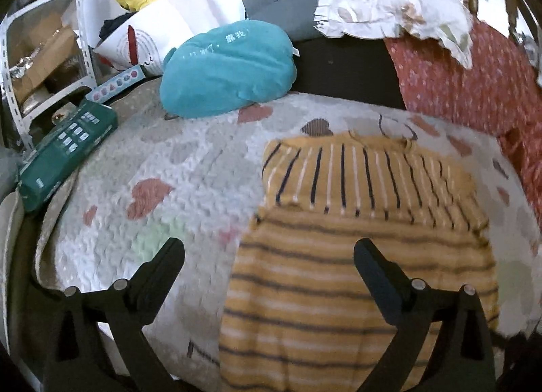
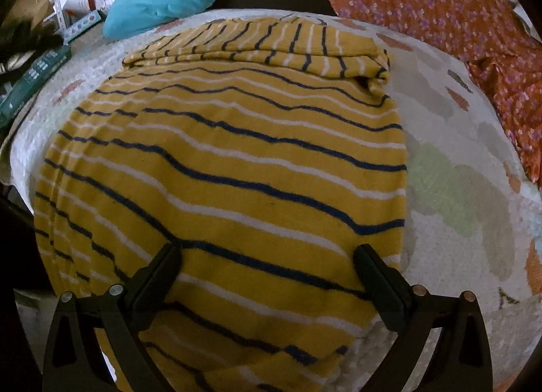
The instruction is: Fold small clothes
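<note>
A yellow garment with dark blue and white stripes (image 1: 359, 256) lies flat on a white quilt with heart shapes (image 1: 176, 168). Its far part is folded over, with stripes running the other way. My left gripper (image 1: 269, 251) is open above the garment's left edge, one finger over the quilt, one over the cloth. In the right wrist view the garment (image 2: 237, 155) fills the middle. My right gripper (image 2: 267, 256) is open just above its near part, holding nothing.
A teal cushion (image 1: 227, 67) sits at the quilt's far edge. A green box (image 1: 64, 151) lies at the left. Red floral fabric (image 1: 474, 80) lies at the right. Bags and a white metal shelf (image 1: 40, 53) stand at the back left.
</note>
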A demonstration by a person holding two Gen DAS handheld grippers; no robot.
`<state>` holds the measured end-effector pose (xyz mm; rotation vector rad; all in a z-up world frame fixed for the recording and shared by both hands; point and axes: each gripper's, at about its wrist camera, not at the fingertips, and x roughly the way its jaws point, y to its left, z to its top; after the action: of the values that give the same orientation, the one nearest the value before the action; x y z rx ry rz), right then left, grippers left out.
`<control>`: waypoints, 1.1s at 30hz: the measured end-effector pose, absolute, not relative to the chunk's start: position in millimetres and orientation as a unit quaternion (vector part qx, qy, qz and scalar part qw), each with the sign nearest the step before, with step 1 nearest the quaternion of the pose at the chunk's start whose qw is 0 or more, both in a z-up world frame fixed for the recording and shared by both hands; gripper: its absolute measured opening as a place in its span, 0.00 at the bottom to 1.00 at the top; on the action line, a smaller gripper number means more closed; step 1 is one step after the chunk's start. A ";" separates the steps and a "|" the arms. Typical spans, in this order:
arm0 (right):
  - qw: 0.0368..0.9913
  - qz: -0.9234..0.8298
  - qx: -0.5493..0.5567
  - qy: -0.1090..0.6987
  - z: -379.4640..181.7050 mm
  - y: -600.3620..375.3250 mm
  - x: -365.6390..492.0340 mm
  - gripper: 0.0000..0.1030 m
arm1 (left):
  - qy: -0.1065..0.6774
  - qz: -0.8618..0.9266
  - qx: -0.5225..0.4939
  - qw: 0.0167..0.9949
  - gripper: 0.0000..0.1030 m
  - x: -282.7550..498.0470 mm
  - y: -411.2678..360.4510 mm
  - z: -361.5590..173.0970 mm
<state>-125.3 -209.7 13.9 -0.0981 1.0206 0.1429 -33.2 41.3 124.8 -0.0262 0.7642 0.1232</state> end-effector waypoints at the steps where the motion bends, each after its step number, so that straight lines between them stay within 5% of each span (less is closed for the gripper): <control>1: 0.867 0.067 -0.047 0.491 18.7 -208.5 -123.9 0.87 | 0.379 0.064 -0.013 0.923 0.97 -24.6 43.4 125.9; 7: 0.884 0.049 0.043 0.462 76.8 -233.6 -89.8 0.66 | 0.381 0.048 -0.049 0.922 0.97 27.0 68.9 128.8; 16: 0.847 0.029 0.249 0.469 78.3 -271.5 43.1 0.65 | 0.430 0.061 -0.098 0.896 0.96 61.1 116.1 87.7; 26: 0.828 -0.067 0.265 0.490 35.5 -278.5 111.8 0.59 | 0.451 0.072 -0.179 0.871 0.96 76.9 153.7 80.8; 29: 0.833 -0.080 0.235 0.495 39.0 -271.3 130.7 0.44 | 0.449 0.084 -0.214 0.863 0.96 75.4 174.5 81.2; 31: 0.835 -0.077 0.200 0.507 41.0 -262.9 142.8 0.14 | 0.447 0.095 -0.226 0.860 0.96 72.9 184.4 81.5; 33: 0.839 -0.081 0.142 0.518 48.8 -246.5 150.1 0.09 | 0.443 0.112 -0.238 0.857 0.96 69.4 197.7 81.4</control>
<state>150.1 -246.5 48.8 0.3003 1.0958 -0.1713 69.4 197.7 81.4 -0.4994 0.9305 0.2343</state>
